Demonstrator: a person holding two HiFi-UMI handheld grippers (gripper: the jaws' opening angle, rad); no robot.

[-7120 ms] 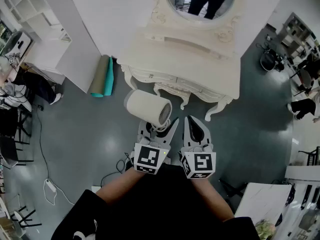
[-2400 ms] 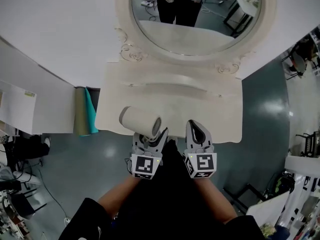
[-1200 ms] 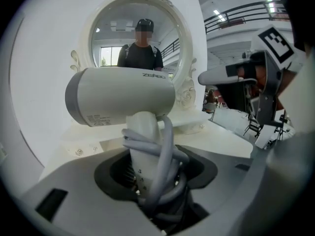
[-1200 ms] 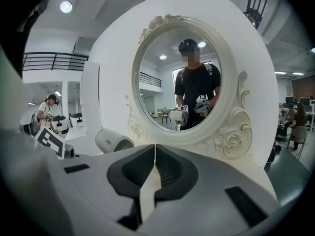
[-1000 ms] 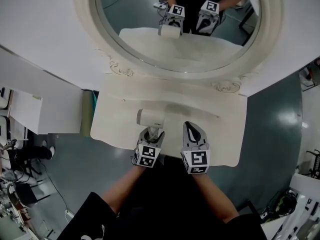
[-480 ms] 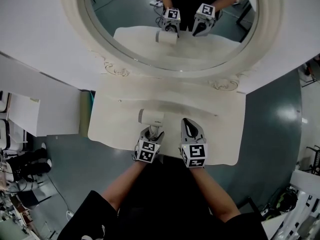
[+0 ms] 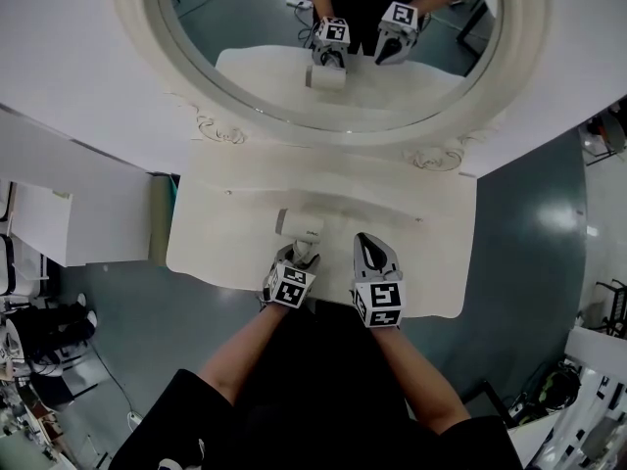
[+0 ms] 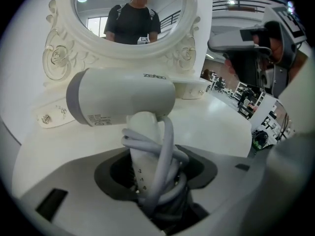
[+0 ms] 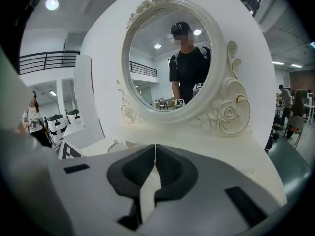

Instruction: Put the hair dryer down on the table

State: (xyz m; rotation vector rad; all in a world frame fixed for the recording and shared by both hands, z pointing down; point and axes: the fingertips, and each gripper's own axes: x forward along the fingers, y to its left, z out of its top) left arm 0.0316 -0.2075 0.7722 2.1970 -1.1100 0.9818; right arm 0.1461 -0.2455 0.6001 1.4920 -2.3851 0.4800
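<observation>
Hair dryer (image 8: 120,102) barrel crosswise, handle in left gripper (image 8: 152,173) jaws

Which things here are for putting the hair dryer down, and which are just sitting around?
For the job:
- hair dryer, with its cord wound round the handle
- left gripper, clamped on that handle
- dressing table, right under the dryer

Just there:
- round mirror
- right gripper, shut and holding nothing

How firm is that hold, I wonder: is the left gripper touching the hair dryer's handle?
Touching. The left gripper view shows the left gripper clamped on the hair dryer by its handle, with the cord wound round it, no gap.
</observation>
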